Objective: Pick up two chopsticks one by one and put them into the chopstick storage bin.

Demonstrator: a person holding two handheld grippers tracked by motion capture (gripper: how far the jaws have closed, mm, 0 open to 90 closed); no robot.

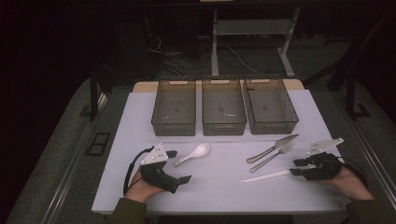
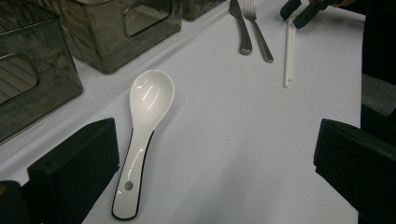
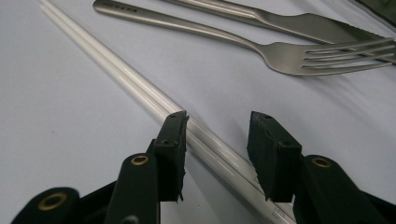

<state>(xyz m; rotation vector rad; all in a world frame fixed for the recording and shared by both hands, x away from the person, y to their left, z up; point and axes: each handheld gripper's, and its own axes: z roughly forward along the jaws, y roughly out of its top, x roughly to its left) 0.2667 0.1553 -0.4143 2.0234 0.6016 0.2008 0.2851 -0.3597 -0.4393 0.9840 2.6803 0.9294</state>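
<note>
A white ceramic spoon (image 1: 195, 153) lies on the white table (image 1: 219, 196) just right of my left gripper (image 1: 180, 166). In the left gripper view the spoon (image 2: 145, 122) rests between the wide-open jaws of that gripper (image 2: 215, 172), close to the left jaw and touching neither. A pair of white chopsticks (image 1: 271, 175) lies at the right, its far end between the jaws of my right gripper (image 1: 297, 167). In the right gripper view the chopsticks (image 3: 116, 70) run between the jaws of the right gripper (image 3: 219, 149). They lie against the left pad, with a gap to the right pad.
Three grey see-through bins (image 1: 173, 127) (image 1: 224, 127) (image 1: 274, 127) stand in a row at the back. A steel knife (image 1: 273, 148) and fork (image 1: 273, 157) lie just beyond the chopsticks. Bare table lies between the two grippers.
</note>
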